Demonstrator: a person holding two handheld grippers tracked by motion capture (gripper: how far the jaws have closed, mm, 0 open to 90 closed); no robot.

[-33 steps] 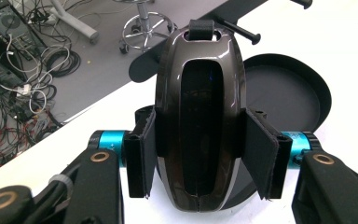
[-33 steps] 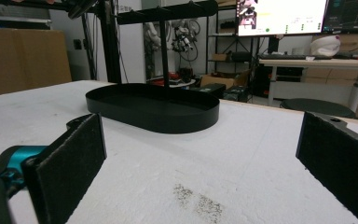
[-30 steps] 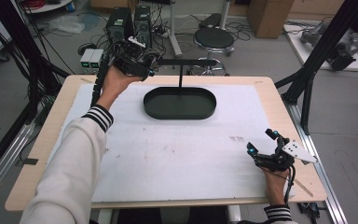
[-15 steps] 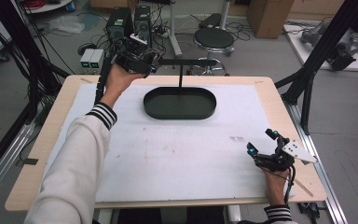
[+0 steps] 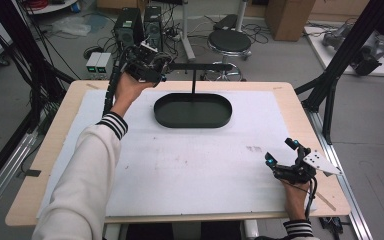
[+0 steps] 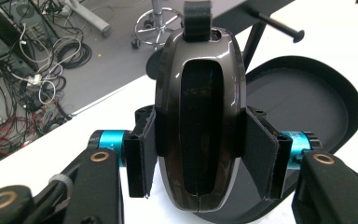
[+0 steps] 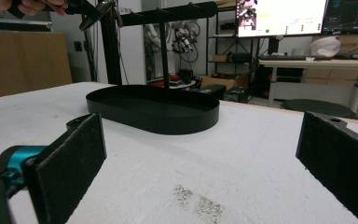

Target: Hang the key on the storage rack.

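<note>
High view: black oval tray (image 5: 192, 120) sits on the white table sheet (image 5: 180, 165), its long axis running left to right; a thin post rises from its far rim to a horizontal bar (image 5: 200, 66). Left gripper (image 5: 147, 65) is held up beyond the tray's far-left end, at the bar's left tip. Right gripper (image 5: 287, 160) rests low, well apart from the tray toward its near-right.

Left gripper view: left gripper (image 6: 200, 149) jaws are closed onto a glossy dark oval object (image 6: 198, 126), pads pressing both of its long sides. Its long axis runs straight away from the camera; a black strap loop (image 6: 196, 18) tops its far end. What the object is, cannot tell. Tray (image 6: 317, 93) lies below and behind it.

Right gripper view: right gripper (image 7: 200, 158) jaws stand wide apart, empty, facing the tray (image 7: 154, 112).
</note>
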